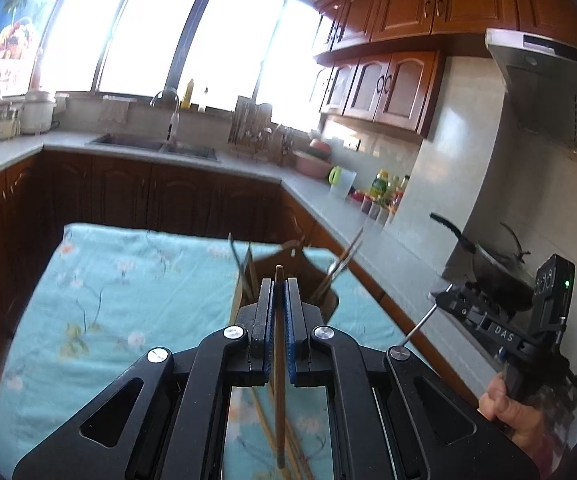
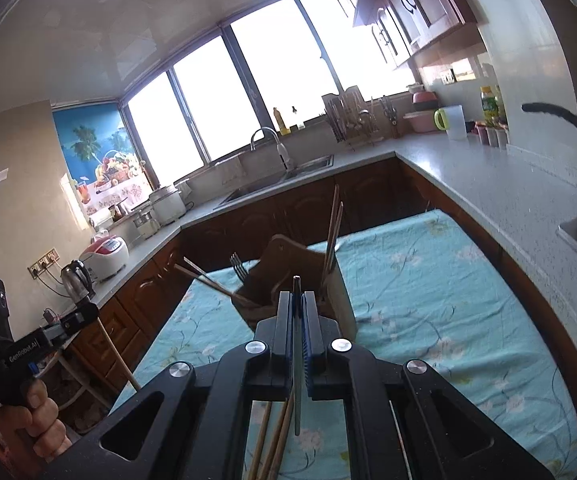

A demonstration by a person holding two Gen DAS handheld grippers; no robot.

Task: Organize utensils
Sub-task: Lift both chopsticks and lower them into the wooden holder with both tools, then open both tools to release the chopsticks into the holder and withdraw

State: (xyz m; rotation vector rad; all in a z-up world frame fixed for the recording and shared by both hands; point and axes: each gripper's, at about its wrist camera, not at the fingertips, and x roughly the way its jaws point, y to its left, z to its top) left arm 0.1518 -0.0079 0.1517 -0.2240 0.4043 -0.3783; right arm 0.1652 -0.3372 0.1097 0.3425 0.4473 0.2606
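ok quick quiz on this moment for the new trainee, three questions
1. True or false: the left claw is shut on a wooden chopstick.
2. What does the right claw hold? A) a thin metal utensil B) a sponge C) nothing
3. Fill in: the fork stands in the wooden ____ on the floral tablecloth.

Key: 1 true; 2 A; 3 utensil holder.
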